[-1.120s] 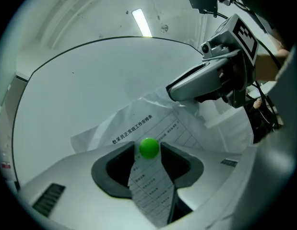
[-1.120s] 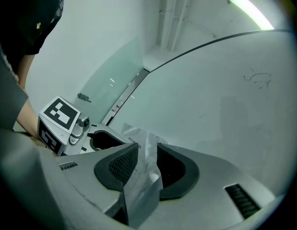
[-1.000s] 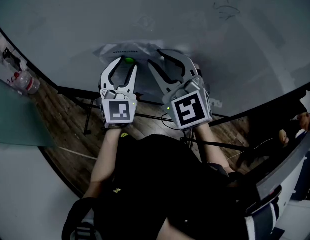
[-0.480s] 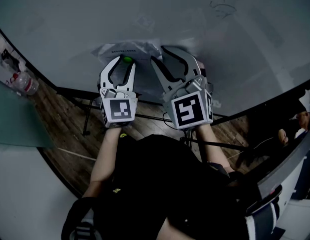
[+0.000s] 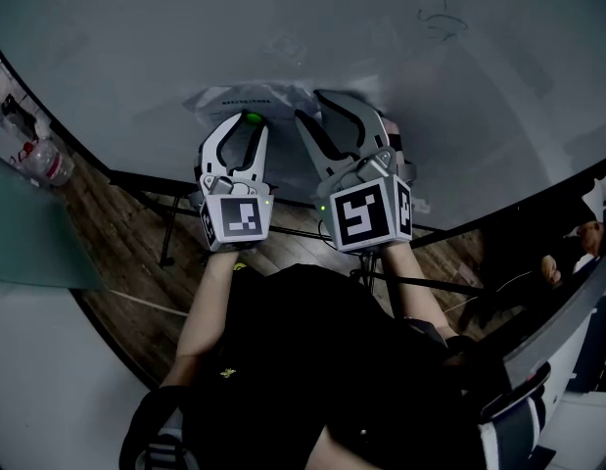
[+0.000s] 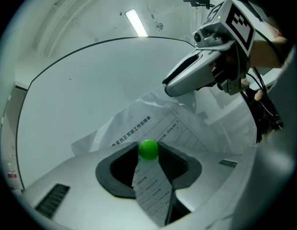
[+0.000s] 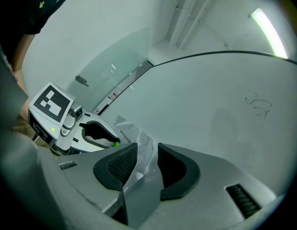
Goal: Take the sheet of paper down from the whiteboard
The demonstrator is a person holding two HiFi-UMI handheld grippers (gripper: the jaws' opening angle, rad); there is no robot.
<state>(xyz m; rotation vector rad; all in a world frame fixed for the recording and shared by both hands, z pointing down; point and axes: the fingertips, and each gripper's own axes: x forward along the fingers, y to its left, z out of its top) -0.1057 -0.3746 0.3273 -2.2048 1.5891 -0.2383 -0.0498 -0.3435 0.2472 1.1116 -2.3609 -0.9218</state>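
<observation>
A printed sheet of paper (image 5: 246,96) in a crinkled clear sleeve hangs on the whiteboard (image 5: 400,57), pinned by a round green magnet (image 5: 252,118). My left gripper (image 5: 252,123) points at the board, its jaws closing on the green magnet (image 6: 148,149), which fills the gap between the pad tips. The sheet (image 6: 158,123) runs down behind them. My right gripper (image 5: 307,106) is just to the right at the sheet's right edge. In the right gripper view its pads stand apart, open, with the sleeve (image 7: 134,138) showing in the gap untouched.
A faint scribble (image 5: 442,20) marks the board's upper right. Below the board are its dark stand legs (image 5: 175,223) on a wooden floor. A plastic bottle (image 5: 50,163) lies at the far left. A person's hand (image 5: 567,253) shows at the right edge.
The left jaws have narrowed around the green magnet. The right gripper has rolled slightly, its marker cube turned, and its jaws stand a little wider. Neither hand has shifted place.
</observation>
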